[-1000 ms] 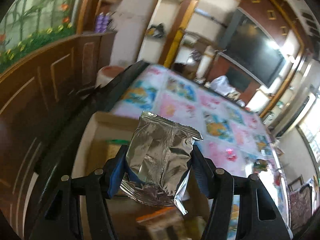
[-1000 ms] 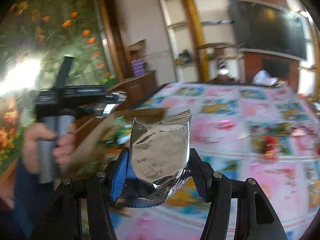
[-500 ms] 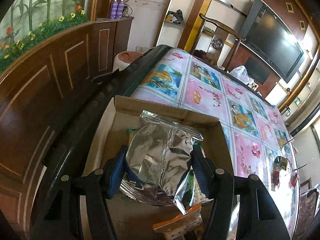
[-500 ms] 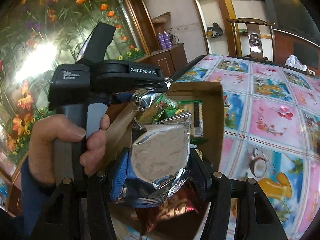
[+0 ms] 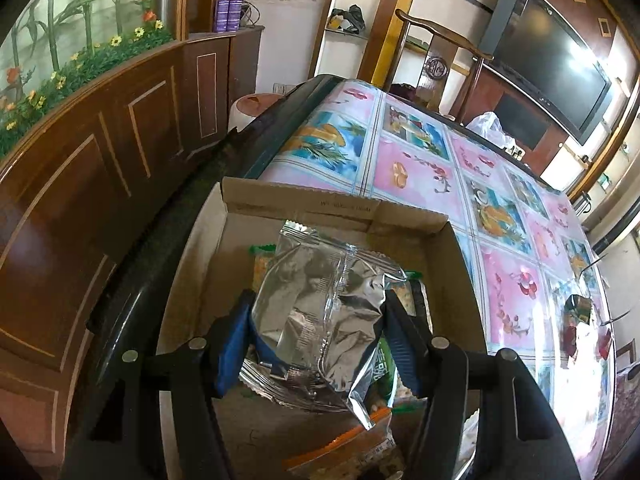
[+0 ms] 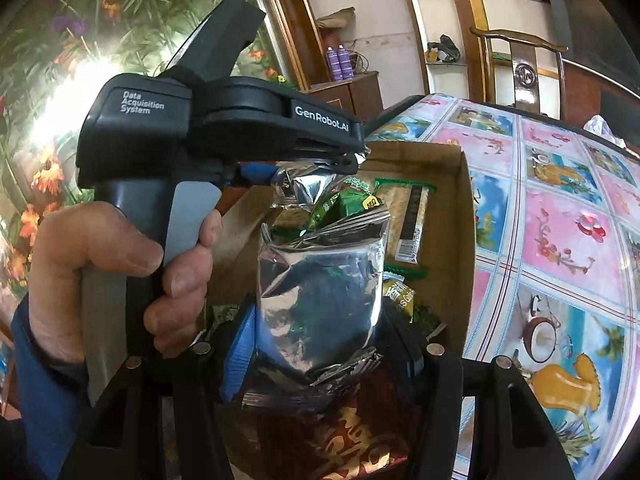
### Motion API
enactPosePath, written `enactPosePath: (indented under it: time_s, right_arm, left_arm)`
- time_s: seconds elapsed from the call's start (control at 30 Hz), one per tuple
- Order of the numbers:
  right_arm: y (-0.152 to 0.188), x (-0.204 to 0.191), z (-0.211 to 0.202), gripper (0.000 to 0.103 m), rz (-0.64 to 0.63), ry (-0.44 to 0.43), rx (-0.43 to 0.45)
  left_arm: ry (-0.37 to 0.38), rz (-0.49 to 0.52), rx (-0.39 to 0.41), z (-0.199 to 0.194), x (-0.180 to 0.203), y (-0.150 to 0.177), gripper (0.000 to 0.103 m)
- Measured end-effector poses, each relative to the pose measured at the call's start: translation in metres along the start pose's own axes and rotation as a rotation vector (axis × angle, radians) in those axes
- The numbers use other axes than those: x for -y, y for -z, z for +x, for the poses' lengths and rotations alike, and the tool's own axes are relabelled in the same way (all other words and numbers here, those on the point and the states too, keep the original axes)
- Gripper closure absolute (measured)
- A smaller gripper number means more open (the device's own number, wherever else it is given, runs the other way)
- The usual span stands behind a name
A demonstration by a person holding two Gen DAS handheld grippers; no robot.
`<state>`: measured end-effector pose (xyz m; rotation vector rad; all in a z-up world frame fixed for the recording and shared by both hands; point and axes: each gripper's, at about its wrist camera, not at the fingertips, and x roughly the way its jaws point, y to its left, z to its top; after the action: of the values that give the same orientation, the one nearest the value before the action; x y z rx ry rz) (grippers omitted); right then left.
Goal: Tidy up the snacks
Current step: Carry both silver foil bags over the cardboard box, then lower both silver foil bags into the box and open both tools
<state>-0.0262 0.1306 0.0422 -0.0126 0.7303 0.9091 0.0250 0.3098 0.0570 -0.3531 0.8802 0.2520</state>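
Several snacks already lie in the cardboard box (image 5: 408,216), and each gripper hangs over it, the left gripper (image 5: 320,340) with fingers clamped on a silver packet (image 5: 320,304), the right gripper (image 6: 320,344) clamped on a second silver packet (image 6: 320,288); a few wrappers (image 5: 580,320) still lie on the worktop (image 5: 420,176), so the job seems partly done. The box stands by the worktop's dark edge, its bare floor at the left wall; the two grippers crowd each other.

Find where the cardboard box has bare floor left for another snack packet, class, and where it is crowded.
Bare floor in the cardboard box runs along its far wall and down the left wall, beside the silver packet clamped in the left gripper. The near right is crowded with green and orange packets.
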Motion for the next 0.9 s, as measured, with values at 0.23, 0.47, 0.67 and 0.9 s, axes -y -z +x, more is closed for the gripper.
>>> enactPosePath:
  time_s: [0.23,0.47,0.67,0.9]
  right_arm:
    - [0.000,0.002,-0.006,0.038,-0.003,0.004,0.019]
    - [-0.001,0.003,-0.022,0.033,-0.012,0.014,0.072]
    - [-0.001,0.014,-0.047,0.029,-0.001,0.009,0.154]
    - [-0.002,0.053,-0.089,0.028,0.071,0.047,0.279]
  left_arm:
    - [0.000,0.002,-0.009,0.003,0.001,0.000,0.041]
    - [0.025,-0.012,0.005,-0.002,0.001,0.000,0.040]
    - [0.104,-0.043,0.063,-0.015,0.000,-0.001,0.031]
    - [0.170,-0.057,0.109,-0.024,0.003,-0.002,0.031]
